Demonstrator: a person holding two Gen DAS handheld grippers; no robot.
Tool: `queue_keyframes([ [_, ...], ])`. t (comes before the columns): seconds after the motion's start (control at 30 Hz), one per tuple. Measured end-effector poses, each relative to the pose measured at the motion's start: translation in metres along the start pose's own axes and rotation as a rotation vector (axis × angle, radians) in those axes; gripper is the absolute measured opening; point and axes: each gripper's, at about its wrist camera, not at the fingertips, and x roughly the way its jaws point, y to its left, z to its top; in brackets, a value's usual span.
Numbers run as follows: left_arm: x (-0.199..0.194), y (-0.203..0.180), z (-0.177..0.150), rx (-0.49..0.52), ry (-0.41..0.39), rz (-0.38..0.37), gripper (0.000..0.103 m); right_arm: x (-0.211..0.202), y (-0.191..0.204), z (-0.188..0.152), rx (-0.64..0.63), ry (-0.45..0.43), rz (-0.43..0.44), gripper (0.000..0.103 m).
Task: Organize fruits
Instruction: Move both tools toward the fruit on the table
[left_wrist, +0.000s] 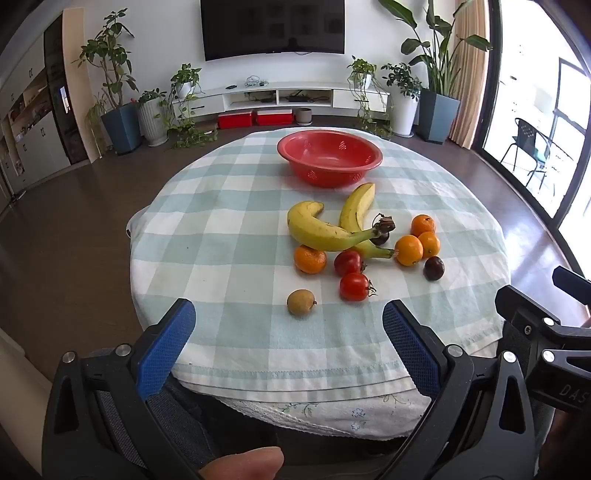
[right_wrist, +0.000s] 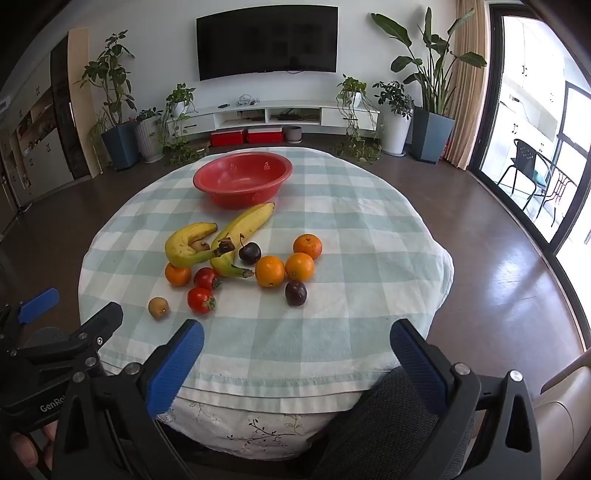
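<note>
A red bowl (left_wrist: 330, 155) (right_wrist: 242, 179) stands empty at the far side of a round table under a green-checked cloth (left_wrist: 229, 229) (right_wrist: 351, 229). In front of it lie two bananas (left_wrist: 325, 230) (right_wrist: 236, 230), several oranges (left_wrist: 409, 250) (right_wrist: 270, 271), two red tomatoes (left_wrist: 354, 286) (right_wrist: 200, 300), dark plums (left_wrist: 433, 268) (right_wrist: 296, 292) and a small brown fruit (left_wrist: 301, 302) (right_wrist: 158, 307). My left gripper (left_wrist: 289, 319) hovers open over the near table edge, nothing between its blue pads. My right gripper (right_wrist: 296, 338) is likewise open and empty, to the right of the left one.
Beyond the table are a wall TV (left_wrist: 273, 27), a low white cabinet (left_wrist: 288, 96), potted plants (left_wrist: 118, 122) and red boxes (left_wrist: 255, 118) on a dark floor. A glass door and chair (right_wrist: 532, 173) are at right. A person's fingertip (left_wrist: 243, 463) shows at the bottom.
</note>
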Motion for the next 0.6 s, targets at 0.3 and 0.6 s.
queue_keyframes([
  [0.3, -0.0003, 0.0000, -0.0005, 0.000, 0.000, 0.002, 0.103, 0.0006, 0.0005, -0.0002, -0.001, 0.001, -0.001, 0.103],
  [0.6, -0.0004, 0.0000, -0.0005, 0.000, -0.002, 0.003, 0.103, 0.0009, 0.0005, 0.0004, -0.001, 0.002, -0.001, 0.103],
])
